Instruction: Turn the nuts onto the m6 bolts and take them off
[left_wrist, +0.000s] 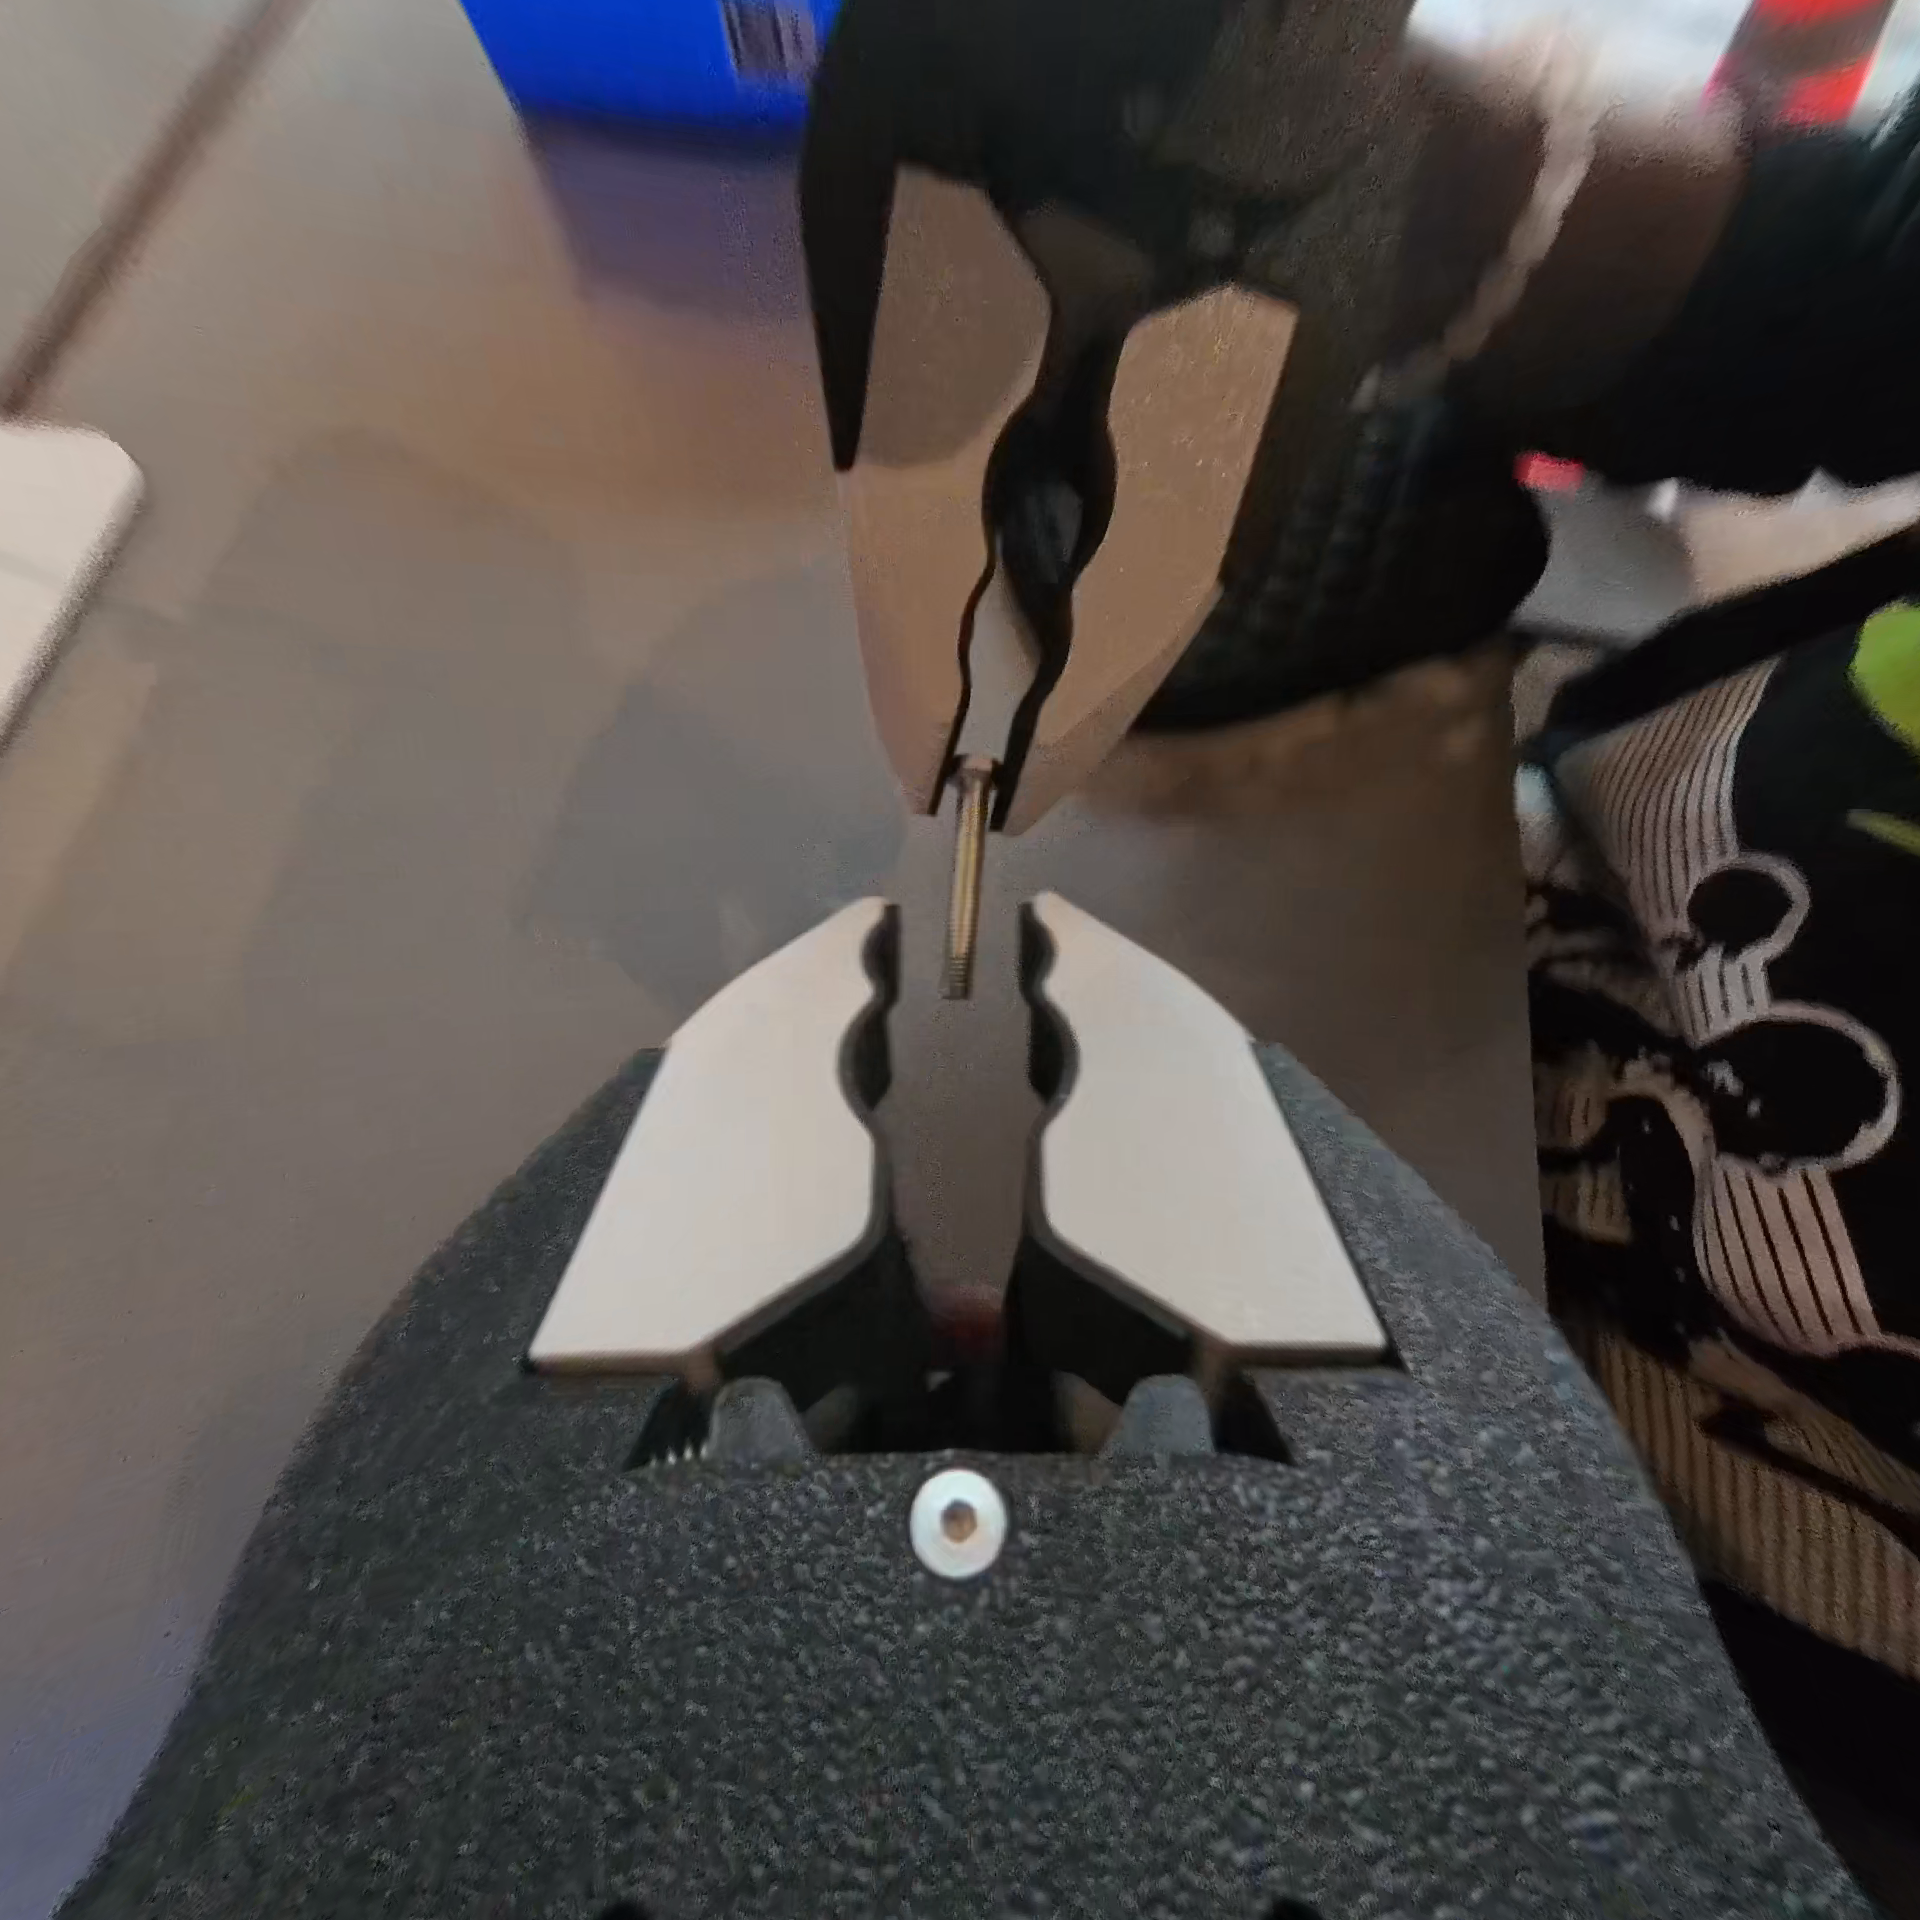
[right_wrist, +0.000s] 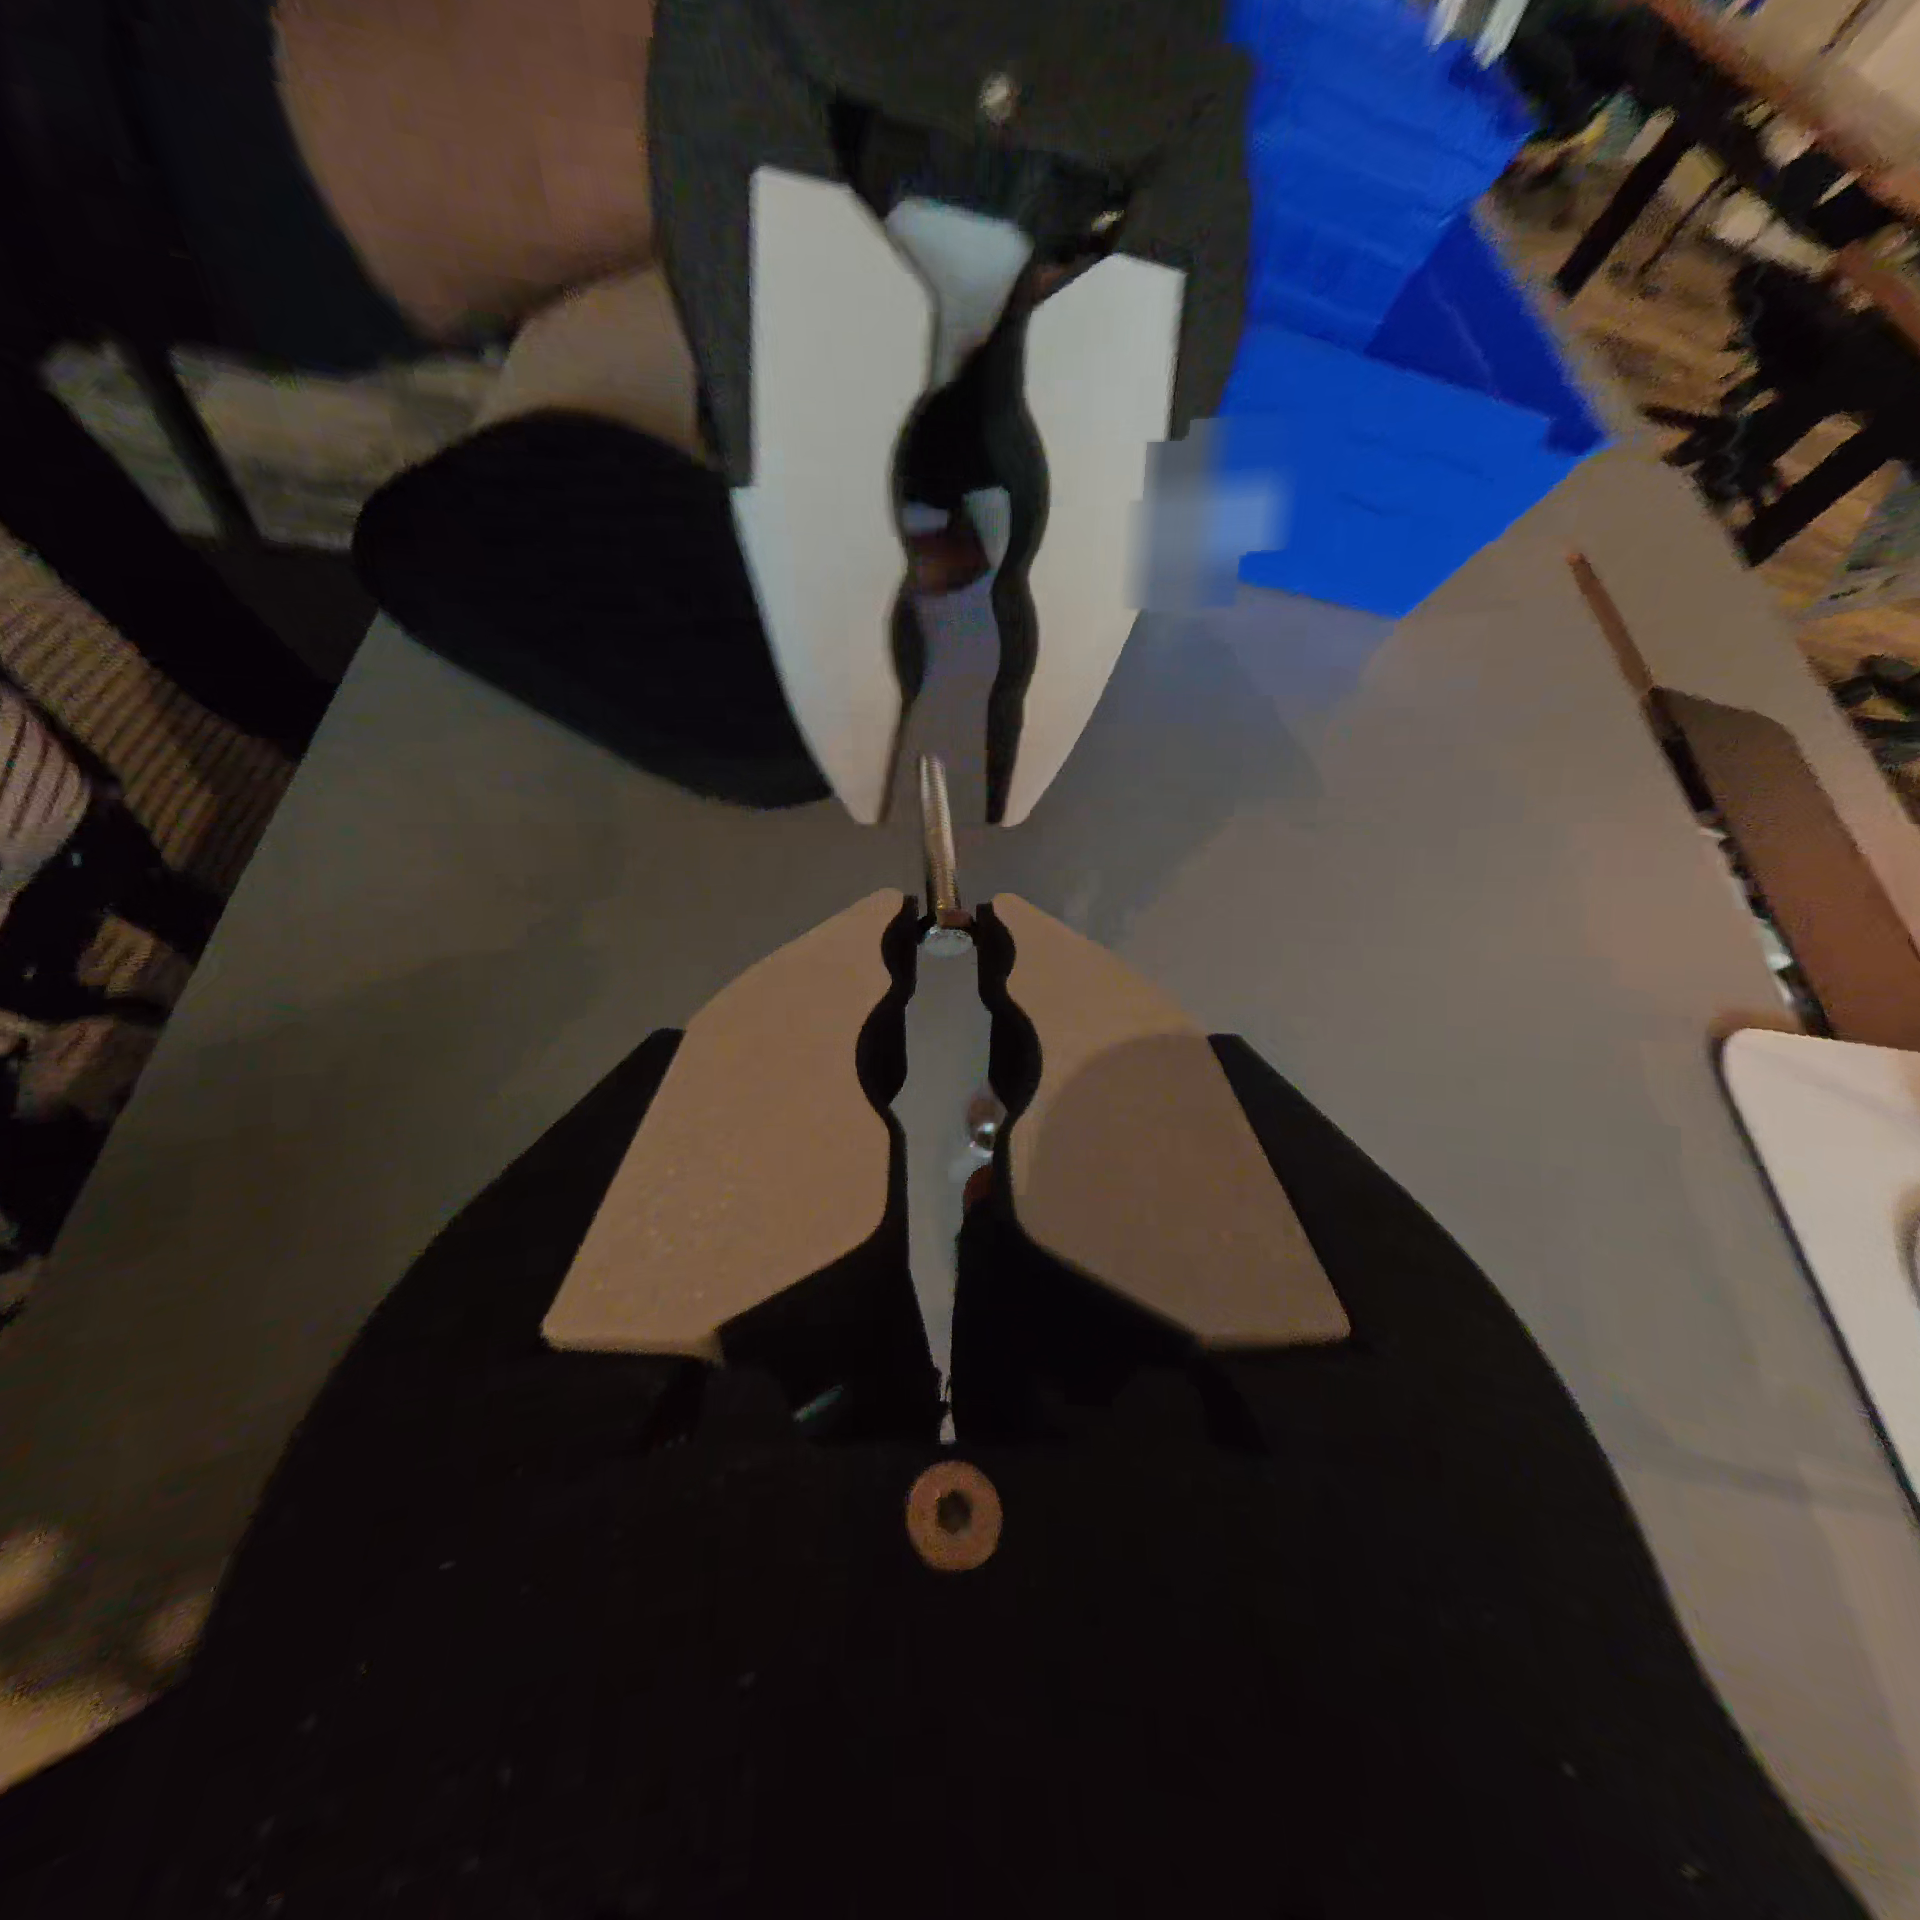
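Left wrist view first: the left gripper (left_wrist: 958, 914) has its jaws parted, and the threaded tip of the bolt (left_wrist: 964, 883) pokes into the gap between them without touching either pad. So that one is released, nothing in it. Past the bolt's far end, the right gripper (left_wrist: 971, 810) is clamped on the bolt's head, pads pressing both sides.

From the right wrist camera it's the same story: the right gripper (right_wrist: 948, 920) pinches the head of the bolt (right_wrist: 938, 842), shank pointing away toward the left gripper (right_wrist: 940, 810), all up above the grey table (right_wrist: 1351, 831).

I can't see a nut on the shank or anywhere else. If I were doing this, I'd keep the bolt dead level and in line with both grippers, otherwise the nut probably cross-threads. Both grippers face each other nose to nose, roughly on one line.
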